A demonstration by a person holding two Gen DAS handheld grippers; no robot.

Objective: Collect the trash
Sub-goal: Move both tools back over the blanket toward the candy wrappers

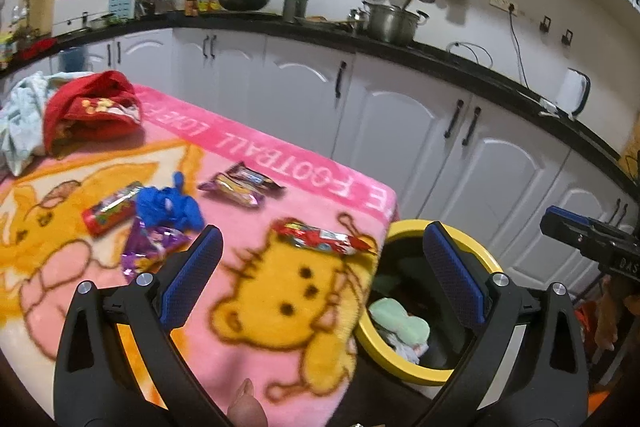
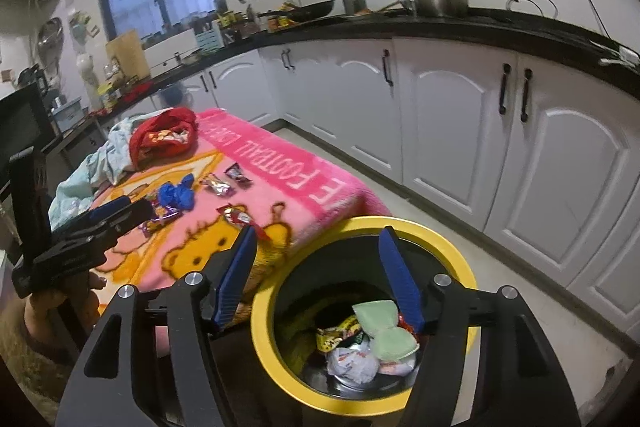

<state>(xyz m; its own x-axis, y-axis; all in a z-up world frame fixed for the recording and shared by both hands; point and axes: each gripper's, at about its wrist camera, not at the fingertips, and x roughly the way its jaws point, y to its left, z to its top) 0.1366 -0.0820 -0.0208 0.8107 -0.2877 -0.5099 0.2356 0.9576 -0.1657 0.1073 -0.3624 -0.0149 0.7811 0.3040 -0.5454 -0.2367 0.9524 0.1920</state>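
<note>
— Pink blanket [image 1: 256, 311] with a yellow bear print across the surface, seen from the left wrist. Left claw [image 1: 324, 267] wide open, nothing between the blue pads.

— And the trash up there?

— Scattered on the blanket: red-and-white wrapper [image 1: 320, 237] near the corner, closest to the claw; pair of purple wrappers [image 1: 240, 185] further back; red tube-shaped packet [image 1: 110, 213] to the left, touching a crumpled blue glove [image 1: 170, 209]; shiny purple wrapper [image 1: 150, 247] just beside the left finger. Red cloth [image 1: 92, 111] heaped at the far end, pale cloth [image 1: 20, 119] beside it.

— Bin?

— Yellow-rimmed bin [image 1: 404, 227] right against the blanket's corner, partly behind the right finger. Pale green wad [image 1: 400, 319] inside.

— Now from the right wrist.

— Right claw [image 2: 318, 259] poised over the same bin [image 2: 264, 327], blue pads parted, empty between them. Down inside: green wad [image 2: 380, 323], yellow-green packet [image 2: 340, 335], white crumpled wrapper [image 2: 352, 363].

— Other claw visible?

— Yes, left claw [image 2: 120, 213] at the left edge over the blanket [image 2: 320, 179], gripped by a hand [image 2: 60, 303]. Red-and-white wrapper [image 2: 236, 215] between that claw and the bin.
</note>
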